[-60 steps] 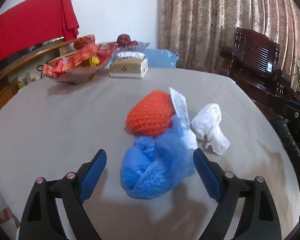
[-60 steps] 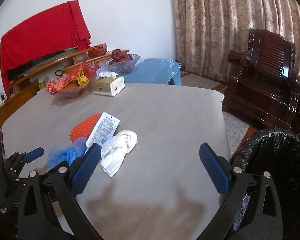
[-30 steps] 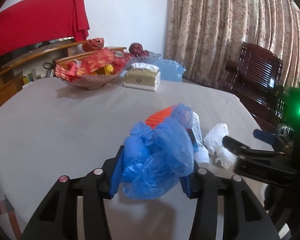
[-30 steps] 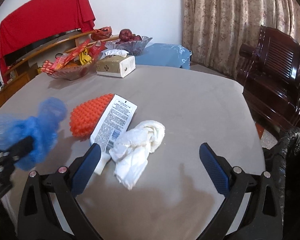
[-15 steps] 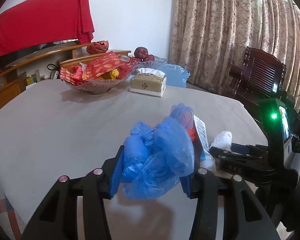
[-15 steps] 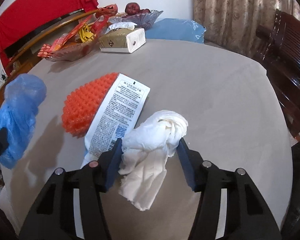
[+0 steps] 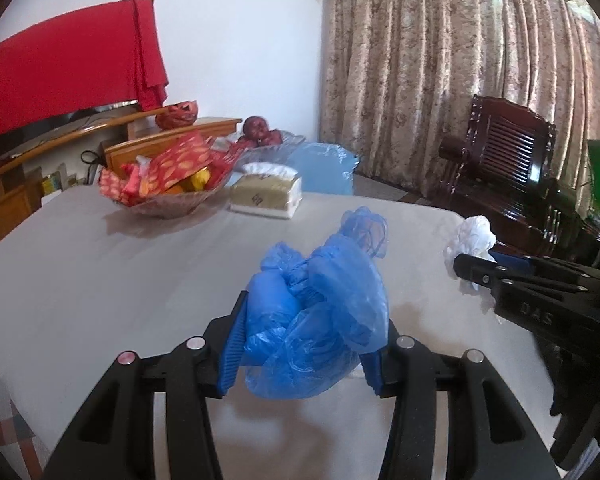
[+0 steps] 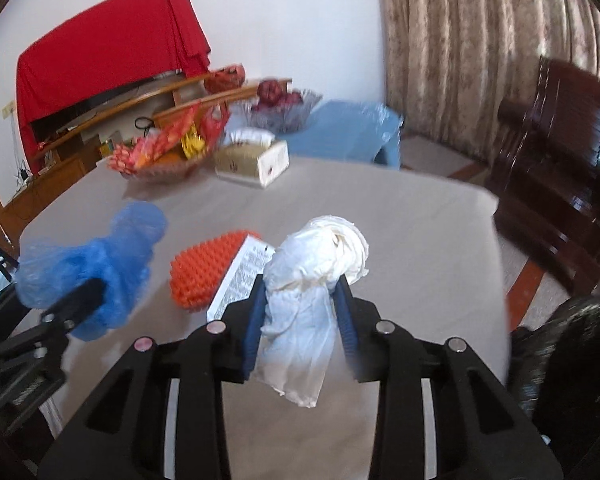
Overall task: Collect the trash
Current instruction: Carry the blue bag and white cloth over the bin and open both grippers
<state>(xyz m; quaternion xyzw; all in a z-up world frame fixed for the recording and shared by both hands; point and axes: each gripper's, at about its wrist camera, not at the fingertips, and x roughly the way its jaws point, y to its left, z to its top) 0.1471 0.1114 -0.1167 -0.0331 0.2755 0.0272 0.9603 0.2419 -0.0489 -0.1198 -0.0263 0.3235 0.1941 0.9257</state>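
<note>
Left wrist: left tool [image 7: 303, 344] clamps blue plastic bag [image 7: 319, 320].

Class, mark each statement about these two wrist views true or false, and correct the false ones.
1. The left gripper is shut on the blue plastic bag. True.
2. The right gripper is open. False: its fingers clamp the white crumpled tissue.
3. The orange foam net lies on the table. True.
4. The tissue box lies in the snack bowl. False: it stands on the table beside the snack bowl.
</note>
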